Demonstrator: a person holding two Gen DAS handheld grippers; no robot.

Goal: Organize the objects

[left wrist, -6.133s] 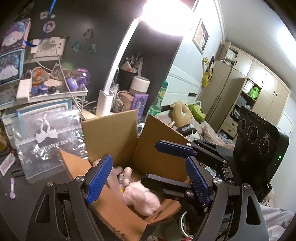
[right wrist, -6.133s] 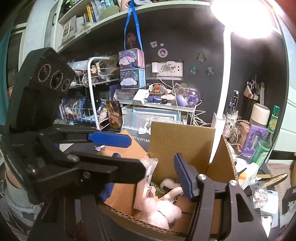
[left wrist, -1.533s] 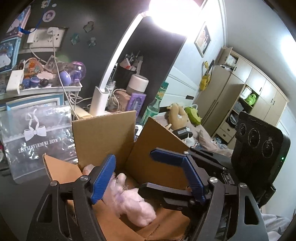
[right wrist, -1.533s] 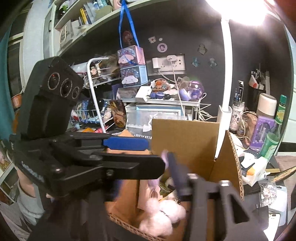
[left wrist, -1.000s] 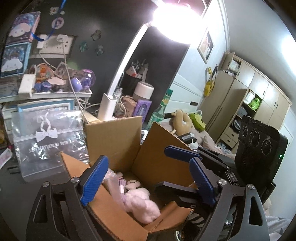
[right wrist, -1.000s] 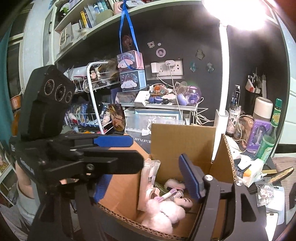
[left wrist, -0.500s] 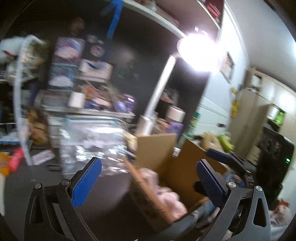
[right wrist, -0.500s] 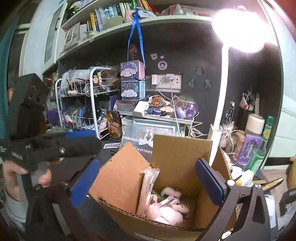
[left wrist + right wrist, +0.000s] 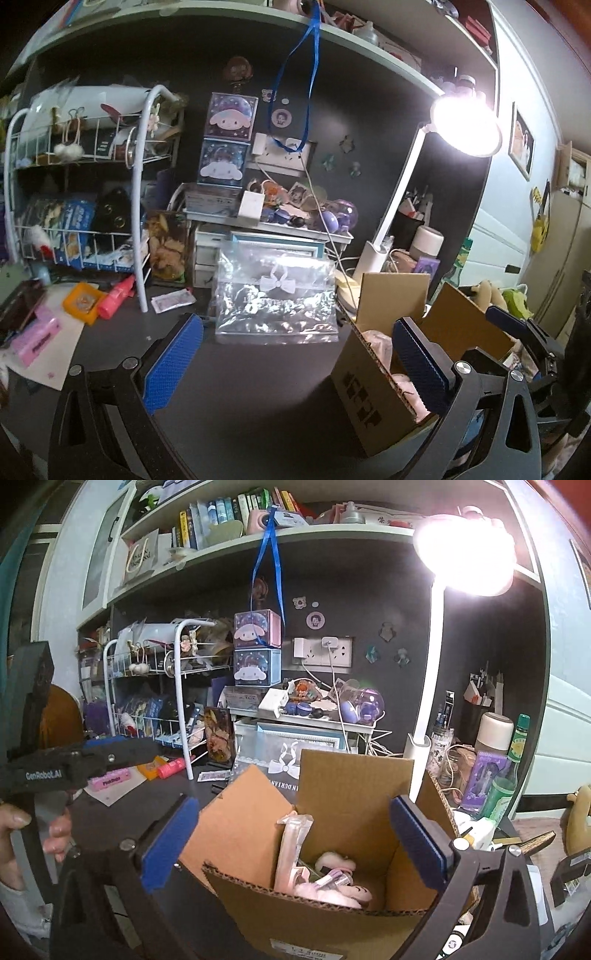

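An open cardboard box [image 9: 347,797] stands on the dark desk and holds a pink plush toy [image 9: 332,886], a flat pink packet [image 9: 291,845] and small items. My right gripper [image 9: 293,845] is open and empty, just above the box's front. My left gripper [image 9: 295,365] is open and empty over the dark desk [image 9: 251,384], left of the box [image 9: 369,398]. The left gripper also shows at the left of the right wrist view [image 9: 107,755]. A clear zip bag with a white bow [image 9: 275,304] stands behind the left gripper.
A white wire rack [image 9: 81,199] with packets stands at the left. An orange case [image 9: 83,301], a pink-red tube [image 9: 116,297] and a pink box [image 9: 35,338] lie on the desk's left. A lit desk lamp [image 9: 461,118], a green bottle [image 9: 509,771] and jars stand right of the box.
My left gripper has swung left, away from the box, and now faces the desk and rack. My right gripper has pulled back and up from the box. Both stay open.
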